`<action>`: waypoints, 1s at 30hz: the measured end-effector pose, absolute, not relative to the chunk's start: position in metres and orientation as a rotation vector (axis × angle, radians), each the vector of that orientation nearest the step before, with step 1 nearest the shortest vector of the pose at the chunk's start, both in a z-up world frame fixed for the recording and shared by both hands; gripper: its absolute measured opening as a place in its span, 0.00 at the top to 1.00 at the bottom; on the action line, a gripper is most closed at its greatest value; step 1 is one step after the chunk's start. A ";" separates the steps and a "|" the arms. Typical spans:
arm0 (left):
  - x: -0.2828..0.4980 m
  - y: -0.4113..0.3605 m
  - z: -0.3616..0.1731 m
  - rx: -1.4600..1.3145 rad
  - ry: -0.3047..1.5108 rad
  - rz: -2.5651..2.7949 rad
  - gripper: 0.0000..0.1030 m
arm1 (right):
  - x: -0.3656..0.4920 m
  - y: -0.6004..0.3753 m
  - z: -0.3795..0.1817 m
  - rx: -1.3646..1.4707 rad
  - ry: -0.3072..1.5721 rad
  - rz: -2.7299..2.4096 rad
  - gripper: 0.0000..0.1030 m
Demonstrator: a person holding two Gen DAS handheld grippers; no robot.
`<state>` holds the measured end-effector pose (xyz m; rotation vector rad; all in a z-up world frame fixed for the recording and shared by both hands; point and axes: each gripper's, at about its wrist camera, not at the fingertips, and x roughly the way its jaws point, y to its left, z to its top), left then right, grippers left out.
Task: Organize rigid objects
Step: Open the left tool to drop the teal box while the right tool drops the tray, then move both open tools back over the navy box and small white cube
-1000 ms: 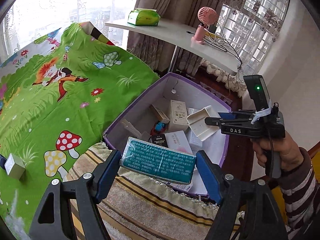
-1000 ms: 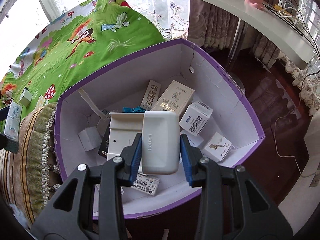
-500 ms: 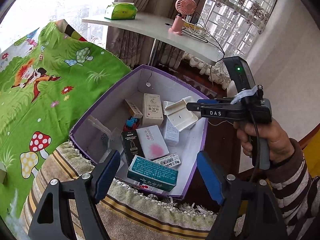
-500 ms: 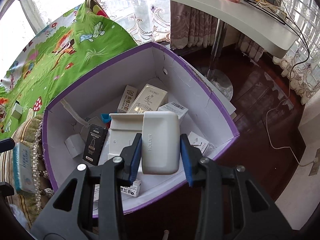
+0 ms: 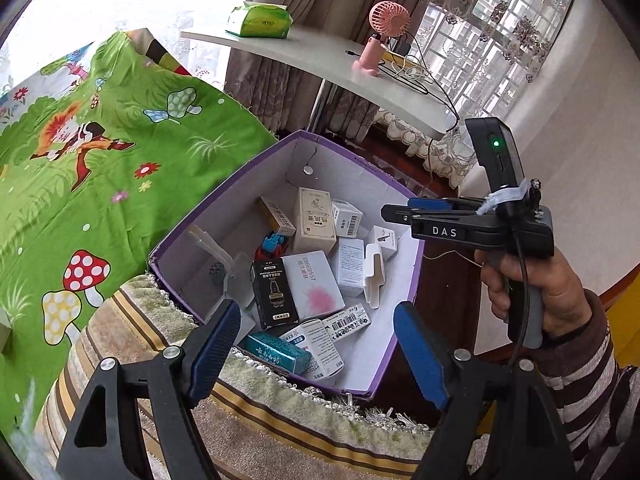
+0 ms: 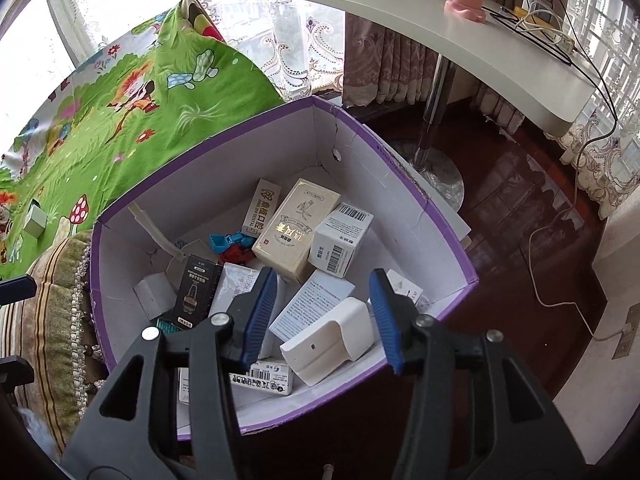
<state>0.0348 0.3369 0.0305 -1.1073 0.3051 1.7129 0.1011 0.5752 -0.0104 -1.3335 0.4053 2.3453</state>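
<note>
A purple-rimmed cardboard box holds several small cartons. My left gripper hangs open and empty over its near edge. Just below it, a teal carton lies in the box's near corner. My right gripper, held in a person's hand, hovers over the box's right side with its jaws opening. A white plastic holder lies loose on the cartons beneath it, and the pads do not touch it.
A green cartoon blanket with a small box on it lies left of the box. A striped fringed cushion is in front. Behind stands a white table with a pink fan and a tissue pack. A cable crosses the dark floor.
The left gripper released the teal carton, which dropped into the box's near corner. The right gripper's jaws spread, and the white holder fell from them onto the cartons.
</note>
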 end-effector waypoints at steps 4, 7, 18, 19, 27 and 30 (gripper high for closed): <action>0.030 0.333 0.032 -1.108 0.290 1.732 0.22 | 0.099 0.571 -0.007 -1.333 0.391 2.357 0.48; 0.025 0.328 0.034 -1.108 0.279 1.747 0.22 | 0.097 0.568 -0.004 -1.334 0.384 2.367 0.47; 0.002 0.303 0.038 -1.114 0.226 1.822 0.22 | 0.081 0.544 0.004 -1.349 0.356 2.420 0.44; -0.001 0.299 0.039 -1.114 0.221 1.832 0.22 | 0.079 0.540 0.005 -1.351 0.350 2.428 0.44; -0.041 0.252 0.045 -1.136 0.179 1.968 0.22 | 0.051 0.499 0.016 -1.376 0.284 2.526 0.42; -0.062 0.227 0.048 -1.155 0.165 2.042 0.22 | 0.037 0.476 0.022 -1.394 0.261 2.585 0.41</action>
